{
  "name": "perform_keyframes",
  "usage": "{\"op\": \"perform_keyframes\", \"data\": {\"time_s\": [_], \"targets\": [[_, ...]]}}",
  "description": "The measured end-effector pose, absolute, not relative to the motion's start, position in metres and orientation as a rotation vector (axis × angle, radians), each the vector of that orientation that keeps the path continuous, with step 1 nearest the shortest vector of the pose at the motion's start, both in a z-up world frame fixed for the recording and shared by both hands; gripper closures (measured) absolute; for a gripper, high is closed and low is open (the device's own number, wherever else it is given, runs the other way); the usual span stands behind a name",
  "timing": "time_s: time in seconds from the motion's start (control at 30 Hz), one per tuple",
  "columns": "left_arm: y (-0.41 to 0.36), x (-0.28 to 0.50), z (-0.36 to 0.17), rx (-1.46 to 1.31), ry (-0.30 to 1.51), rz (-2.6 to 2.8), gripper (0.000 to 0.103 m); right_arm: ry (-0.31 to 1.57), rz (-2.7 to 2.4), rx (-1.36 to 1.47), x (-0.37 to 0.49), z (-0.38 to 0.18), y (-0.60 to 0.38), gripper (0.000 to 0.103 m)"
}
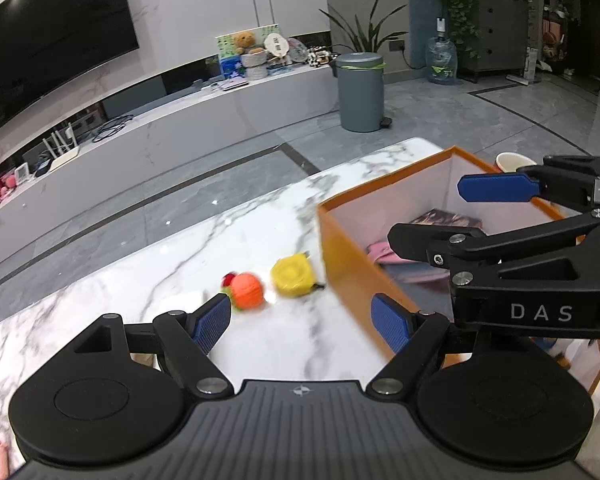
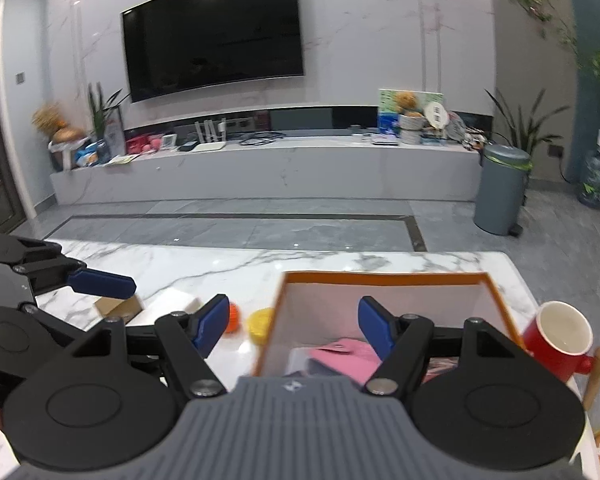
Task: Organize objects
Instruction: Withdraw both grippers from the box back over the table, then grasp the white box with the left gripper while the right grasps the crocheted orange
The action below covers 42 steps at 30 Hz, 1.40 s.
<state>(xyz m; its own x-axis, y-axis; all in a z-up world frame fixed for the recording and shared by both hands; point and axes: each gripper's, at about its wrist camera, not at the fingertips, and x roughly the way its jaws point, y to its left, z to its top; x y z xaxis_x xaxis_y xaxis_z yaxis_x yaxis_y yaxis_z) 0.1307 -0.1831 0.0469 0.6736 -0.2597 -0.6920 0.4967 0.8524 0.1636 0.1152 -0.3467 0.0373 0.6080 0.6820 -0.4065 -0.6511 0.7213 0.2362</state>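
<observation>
Left hand-held gripper (image 1: 302,322) open, empty; orange toy (image 1: 247,292) and yellow tape measure (image 1: 294,277) just ahead, nearer it than right hand-held gripper (image 2: 293,326), also open over box (image 2: 380,278).

On your marble table (image 1: 100,280): one orange box (image 2: 380,278), one red mug (image 2: 556,344), one yellow tape measure (image 1: 294,276), one orange ball (image 1: 247,291), one small cardboard box (image 2: 118,307), and two grippers.

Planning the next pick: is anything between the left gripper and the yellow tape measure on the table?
Nothing visible. The left gripper is open and empty, and only bare marble table lies between it and the yellow tape measure. The orange toy sits just left, the orange box just right.
</observation>
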Motion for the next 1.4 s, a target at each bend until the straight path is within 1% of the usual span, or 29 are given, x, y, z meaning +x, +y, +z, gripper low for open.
{"op": "perform_keyframes", "data": {"time_s": [0.2,0.37,0.57,0.8,0.9,1.03,1.1,1.13,1.17,1.27,1.4], "targets": [[-0.151,0.125,0.04,0.307,0.724,-0.423,0.009,0.488,0.834,0.005,0.089,0.044,-0.322,0.03],[-0.124,0.131,0.018,0.284,0.749,-0.393,0.008,0.525,0.916,-0.036,0.073,0.043,-0.305,0.03],[-0.094,0.157,-0.015,0.229,0.789,-0.327,0.009,0.549,0.939,-0.083,0.062,0.037,-0.286,0.029],[-0.077,0.19,-0.046,0.161,0.859,-0.28,0.009,0.574,0.949,-0.092,0.069,0.036,-0.269,0.025],[-0.069,0.196,-0.06,0.144,0.888,-0.273,0.009,0.579,0.952,-0.096,0.074,0.037,-0.26,0.025],[-0.061,0.202,-0.074,0.126,0.904,-0.298,0.012,0.588,0.966,-0.116,0.078,0.034,-0.247,0.025],[-0.057,0.204,-0.078,0.119,0.913,-0.298,0.021,0.597,0.969,-0.123,0.079,0.032,-0.241,0.025],[-0.055,0.202,-0.079,0.125,0.894,-0.288,0.03,0.603,0.978,-0.128,0.079,0.032,-0.239,0.025],[-0.054,0.201,-0.079,0.126,0.883,-0.3,0.032,0.606,0.978,-0.133,0.079,0.031,-0.236,0.025],[-0.052,0.194,-0.077,0.151,0.872,-0.313,0.033,0.614,0.976,-0.148,0.079,0.028,-0.231,0.025],[-0.041,0.173,-0.074,0.169,0.91,-0.334,0.033,0.625,0.977,-0.163,0.077,0.027,-0.222,0.025]]}}
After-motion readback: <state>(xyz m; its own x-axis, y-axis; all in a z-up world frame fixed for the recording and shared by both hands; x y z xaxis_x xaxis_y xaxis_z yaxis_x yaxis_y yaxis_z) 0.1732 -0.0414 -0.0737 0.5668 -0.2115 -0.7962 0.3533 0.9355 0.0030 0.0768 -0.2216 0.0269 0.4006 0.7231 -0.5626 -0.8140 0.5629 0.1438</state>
